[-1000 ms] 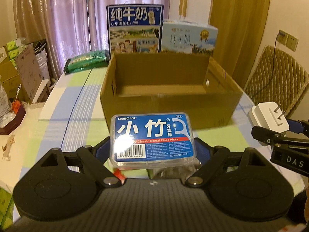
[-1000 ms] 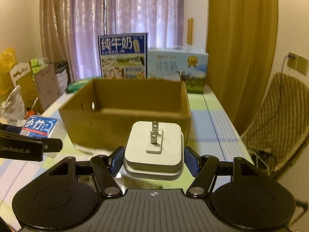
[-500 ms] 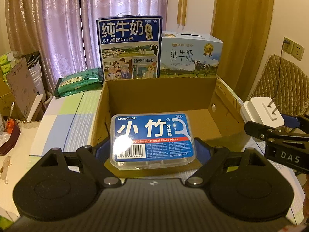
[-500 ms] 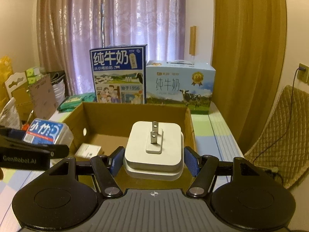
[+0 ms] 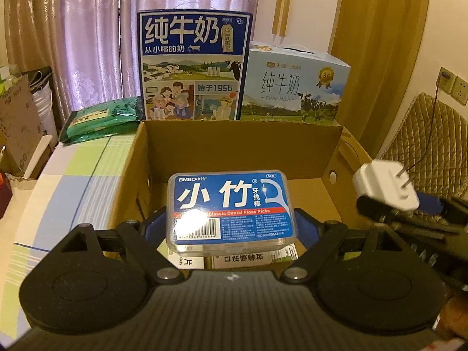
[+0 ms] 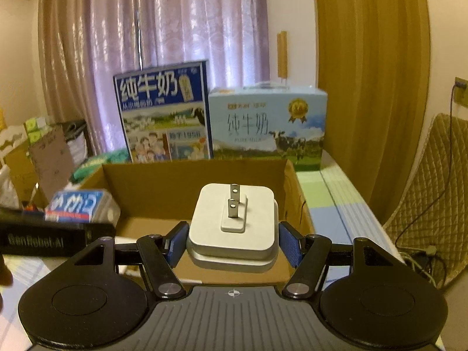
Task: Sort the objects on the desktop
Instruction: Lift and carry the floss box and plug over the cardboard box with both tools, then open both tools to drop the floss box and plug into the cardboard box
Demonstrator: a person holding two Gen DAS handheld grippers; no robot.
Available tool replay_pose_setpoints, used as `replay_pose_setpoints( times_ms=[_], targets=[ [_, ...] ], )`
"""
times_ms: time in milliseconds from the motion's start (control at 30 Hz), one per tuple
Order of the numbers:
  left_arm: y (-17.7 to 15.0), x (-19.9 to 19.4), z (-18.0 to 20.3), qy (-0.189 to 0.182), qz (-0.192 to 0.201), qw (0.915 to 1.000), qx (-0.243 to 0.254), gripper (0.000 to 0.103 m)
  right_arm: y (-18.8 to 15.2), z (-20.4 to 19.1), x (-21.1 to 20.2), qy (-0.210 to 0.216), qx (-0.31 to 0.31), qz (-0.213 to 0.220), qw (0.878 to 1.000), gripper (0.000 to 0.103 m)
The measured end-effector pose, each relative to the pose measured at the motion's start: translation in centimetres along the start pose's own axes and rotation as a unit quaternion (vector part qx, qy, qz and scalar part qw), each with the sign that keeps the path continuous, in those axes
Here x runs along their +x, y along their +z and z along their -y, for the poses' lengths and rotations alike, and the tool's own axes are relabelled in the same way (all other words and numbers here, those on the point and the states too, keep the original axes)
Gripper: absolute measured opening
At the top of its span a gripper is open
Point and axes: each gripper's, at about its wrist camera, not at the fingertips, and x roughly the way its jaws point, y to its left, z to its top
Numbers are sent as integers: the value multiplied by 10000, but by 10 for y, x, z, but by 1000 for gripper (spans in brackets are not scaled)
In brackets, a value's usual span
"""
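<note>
Mid-sort, nothing released yet: left gripper [image 5: 232, 228] fingers pinching the floss box [image 5: 231, 209] at frame centre, right gripper [image 6: 232, 245] fingers pinching the plug adapter [image 6: 232, 223], both over the open cardboard box [image 5: 242, 146] already holding packets.

Ahead of you hang sheer lilac curtains [image 6: 163, 58] beside a heavy mustard-gold drape [image 6: 368, 87]. A quilted tan chair [image 5: 430, 137] stands right, under a cream wall's socket [image 5: 453, 84].
</note>
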Motion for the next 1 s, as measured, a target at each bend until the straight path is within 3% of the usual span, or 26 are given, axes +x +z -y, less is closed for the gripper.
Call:
replay_pose_setpoints(
  times_ms=[467, 1000],
  targets=[
    [-11, 37, -17, 3, -98, 9996, -274, 87, 6, 7, 30, 109, 66, -91, 9999, 63],
    [-8, 24, -25, 127, 84, 9993, -354, 87, -2, 13, 44, 422, 278, -182, 9986, 64]
  ],
)
